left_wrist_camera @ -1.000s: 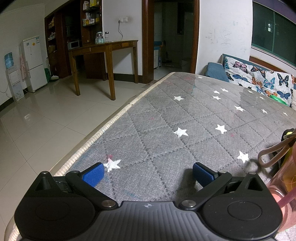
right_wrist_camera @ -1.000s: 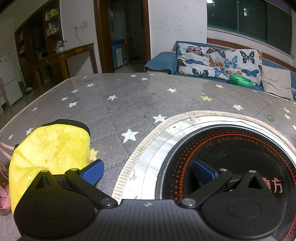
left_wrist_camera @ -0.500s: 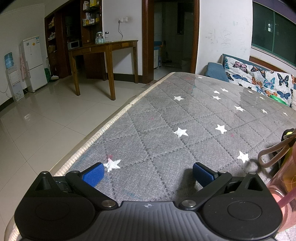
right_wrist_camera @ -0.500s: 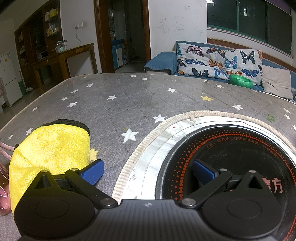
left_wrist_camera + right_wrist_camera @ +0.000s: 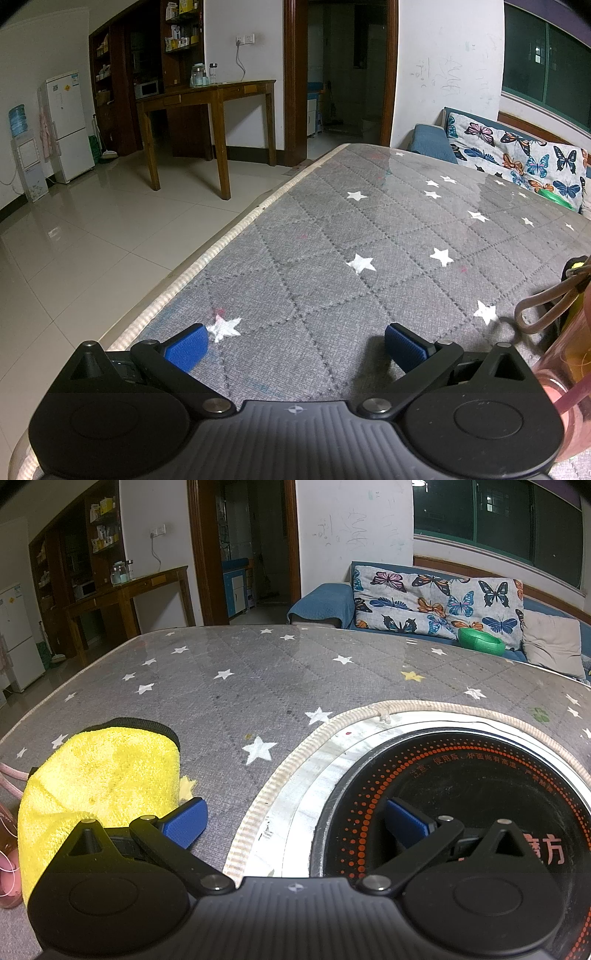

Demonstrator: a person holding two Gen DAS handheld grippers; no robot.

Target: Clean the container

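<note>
Yellow cloth (image 5: pixel 99 775) lies on the grey star-quilted desk (image 5: pixel 258 686), the pink container (image 5: pixel 565 354) just left of it. Left hand-held gripper (image 5: pixel 293 345) and right hand-held gripper (image 5: pixel 295 821) both spread apart, holding nothing.

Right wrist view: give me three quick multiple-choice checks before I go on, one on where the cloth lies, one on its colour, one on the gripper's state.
1. Where does the cloth lie relative to the right gripper?
A. To its left
B. On the black cooktop
C. Between its fingers

2. What colour is the cloth?
A. Green
B. Yellow
C. White

3. What state is the right gripper in?
A. Shut on the cloth
B. Shut, holding nothing
C. Open, holding nothing

Answers:
1 A, the cloth rests on the grey star-patterned table cover, left of the gripper.
2 B, it is bright yellow.
3 C, the blue fingers stand wide apart with nothing between them.
</note>
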